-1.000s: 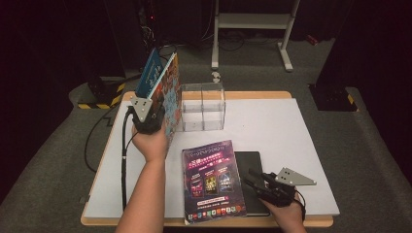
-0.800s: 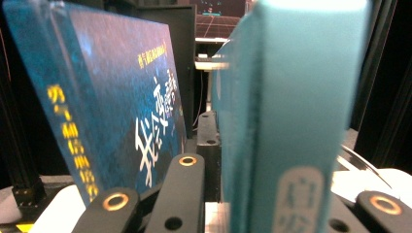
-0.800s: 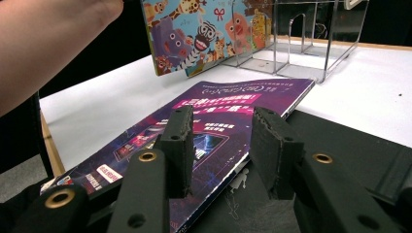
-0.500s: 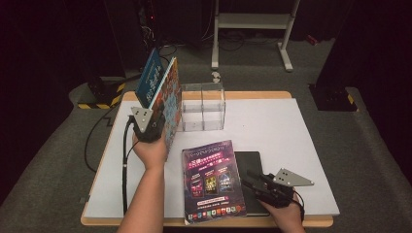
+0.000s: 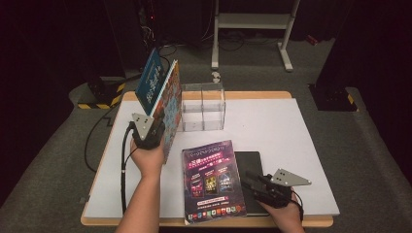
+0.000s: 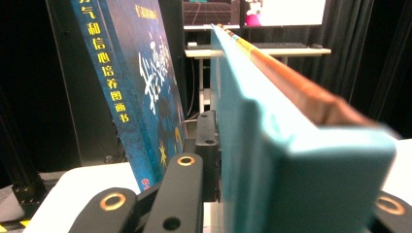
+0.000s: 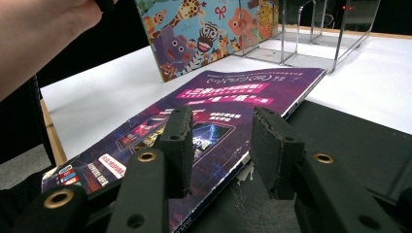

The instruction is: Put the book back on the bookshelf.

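A: White tabletop (image 5: 291, 145), dark room behind. Two picture books (image 5: 163, 104) stand upright at the left of the high view, just beside the clear acrylic rack (image 5: 203, 108).

B: Grip?

A: Left gripper (image 5: 148, 132) is clamped on the books' lower edge; in the left gripper view the teal cover (image 6: 252, 145) sits between the jaws, with the blue-spined book (image 6: 131, 87) leaning away.

B: How best to slot them?

A: My read: hold the books vertical, line their bottom edge up with a rack compartment, lower without knocking the wall, and release once they stand.

B: Other hand?

A: Right gripper (image 5: 262, 187), lower right of the frame, hovers half open at the edge of the purple magazine (image 5: 211, 179), which overlaps a black notebook (image 5: 250, 162). Its pads (image 7: 177, 145) grip nothing.
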Available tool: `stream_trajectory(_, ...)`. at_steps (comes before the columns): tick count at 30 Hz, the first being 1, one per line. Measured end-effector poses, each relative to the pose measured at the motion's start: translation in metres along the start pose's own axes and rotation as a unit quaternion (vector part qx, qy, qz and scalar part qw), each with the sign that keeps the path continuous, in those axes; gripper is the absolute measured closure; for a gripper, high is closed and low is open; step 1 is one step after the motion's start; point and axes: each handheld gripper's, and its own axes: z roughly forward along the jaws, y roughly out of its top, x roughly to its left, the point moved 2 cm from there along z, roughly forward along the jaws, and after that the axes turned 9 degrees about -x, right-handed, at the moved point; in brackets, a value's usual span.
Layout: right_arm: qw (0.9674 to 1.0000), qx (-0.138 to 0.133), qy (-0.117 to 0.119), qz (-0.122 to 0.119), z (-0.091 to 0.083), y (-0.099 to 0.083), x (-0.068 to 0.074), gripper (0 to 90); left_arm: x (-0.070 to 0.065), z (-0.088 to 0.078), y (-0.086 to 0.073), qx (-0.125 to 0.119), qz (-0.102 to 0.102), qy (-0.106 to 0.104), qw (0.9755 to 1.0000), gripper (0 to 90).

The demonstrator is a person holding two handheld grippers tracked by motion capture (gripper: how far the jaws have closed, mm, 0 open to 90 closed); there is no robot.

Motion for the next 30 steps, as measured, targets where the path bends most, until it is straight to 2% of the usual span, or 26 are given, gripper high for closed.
stream_trajectory(4,1.0000,0.001,0.000,0.000,0.000,0.000,0.000,59.6,0.002,-0.001,0.002,0.016,0.000,-0.014,0.9998,77.9)
stream_trajectory(8,1.0000,0.002,0.000,-0.001,0.001,-0.001,0.000,59.5,0.003,-0.002,0.003,0.034,0.008,-0.018,0.9992,77.4)
stream_trajectory(12,1.0000,0.003,0.002,-0.002,0.001,-0.001,0.000,59.5,0.005,-0.001,0.004,0.040,0.029,-0.003,0.9988,78.9)
stream_trajectory(16,1.0000,0.003,0.000,-0.002,0.001,-0.001,0.000,59.5,0.009,0.005,0.007,0.044,0.017,0.006,0.9989,79.2)
stream_trajectory(20,1.0000,0.000,-0.001,-0.001,0.000,-0.001,-0.001,59.7,0.011,0.011,0.006,0.043,0.015,0.014,0.9989,79.2)
stream_trajectory(30,1.0000,-0.002,0.000,0.000,-0.001,0.000,0.000,59.8,0.006,0.022,0.007,0.042,0.035,0.030,0.9981,78.8)
